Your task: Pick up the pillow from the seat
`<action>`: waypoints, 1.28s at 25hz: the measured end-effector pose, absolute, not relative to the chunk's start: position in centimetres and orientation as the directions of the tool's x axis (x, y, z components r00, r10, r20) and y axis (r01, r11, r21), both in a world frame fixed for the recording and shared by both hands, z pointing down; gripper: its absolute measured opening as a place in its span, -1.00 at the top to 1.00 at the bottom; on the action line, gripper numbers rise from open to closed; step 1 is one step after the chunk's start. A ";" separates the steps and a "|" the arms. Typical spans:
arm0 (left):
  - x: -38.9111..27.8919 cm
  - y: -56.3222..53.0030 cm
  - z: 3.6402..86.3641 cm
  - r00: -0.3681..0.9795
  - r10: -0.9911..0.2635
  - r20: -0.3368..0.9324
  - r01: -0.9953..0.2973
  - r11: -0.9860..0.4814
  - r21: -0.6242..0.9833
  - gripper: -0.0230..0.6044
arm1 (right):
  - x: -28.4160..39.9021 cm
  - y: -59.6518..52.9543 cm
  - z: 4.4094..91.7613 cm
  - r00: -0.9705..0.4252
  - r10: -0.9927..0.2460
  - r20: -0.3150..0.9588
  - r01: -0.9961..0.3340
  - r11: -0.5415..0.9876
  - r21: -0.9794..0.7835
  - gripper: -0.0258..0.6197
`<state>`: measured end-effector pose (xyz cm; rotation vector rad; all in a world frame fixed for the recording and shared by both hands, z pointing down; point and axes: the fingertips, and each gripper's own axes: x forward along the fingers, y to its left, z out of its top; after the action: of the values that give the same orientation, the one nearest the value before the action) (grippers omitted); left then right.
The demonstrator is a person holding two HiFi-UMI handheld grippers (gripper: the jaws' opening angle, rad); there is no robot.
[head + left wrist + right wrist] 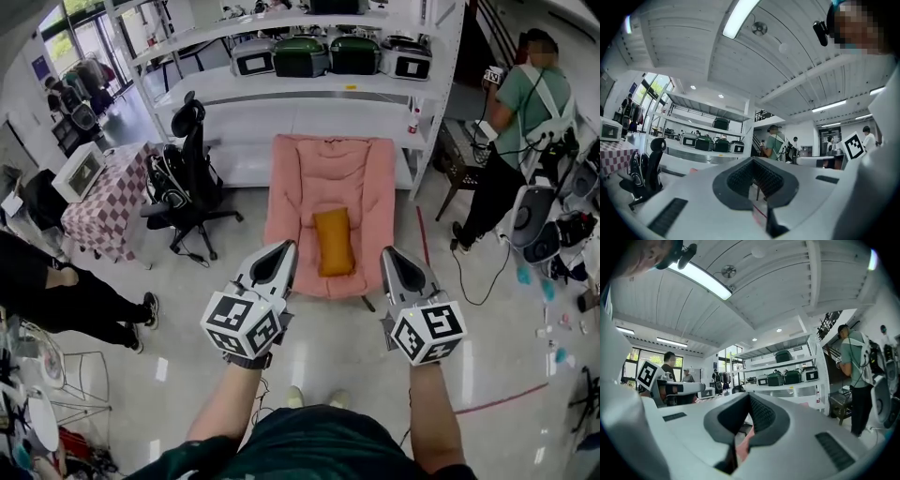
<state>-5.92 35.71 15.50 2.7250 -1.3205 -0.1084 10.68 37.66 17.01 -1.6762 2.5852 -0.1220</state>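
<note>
A: Spotted the pillow (333, 241) yet?

B: Yep. Mustard-orange, oblong. Lay flat on the front half of the pink seat (328, 164), approx. centred, set lengthwise front to back. Not touched by either tool.

A: Checked the left gripper (281, 258)?

B: Did. Shut tight, tip to tip, w/ nothing betw. the jaws. Hovered near the seat's front left corner, pointed fwd, clear of the pillow.

A: And the right gripper (394, 262)?

B: Same story: closed all the way, held nothing. Hung by the seat's front right corner, also apart from the pillow. Sat approx. level w/ the left one, so flanked the pillow on both sides.

A: Noticed anything else round there?

B: Saw white shelving (309, 89) right behind the seat, w/ a row of boxy appliances (328, 56) on an upper tier. Found a black office chair (187, 178) off to the left, next to a table w/ checked cloth (103, 206). Also caught a person in a green shirt (530, 98) standing at the far right, turned away from the seat.
</note>
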 end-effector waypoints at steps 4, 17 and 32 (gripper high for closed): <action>-5.1 36.0 15.5 0.609 -0.793 -0.012 -0.785 -0.605 0.130 0.91 | 11.7 37.9 17.2 -0.415 -0.910 -0.008 -0.904 0.413 -0.113 0.92; -3.5 35.4 16.4 0.584 -0.811 0.005 -0.805 -0.579 0.125 0.91 | 12.9 37.0 18.3 -0.465 -0.885 -0.012 -0.874 0.461 -0.152 0.92; -5.6 21.9 19.8 0.613 -0.790 0.033 -0.784 -0.602 0.154 0.91 | 10.1 24.0 21.6 -0.439 -0.897 0.056 -0.890 0.425 -0.163 0.92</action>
<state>-5.64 21.91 19.80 2.6815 -1.3177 -0.0581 10.14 23.99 21.63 -1.6430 2.6185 -0.2622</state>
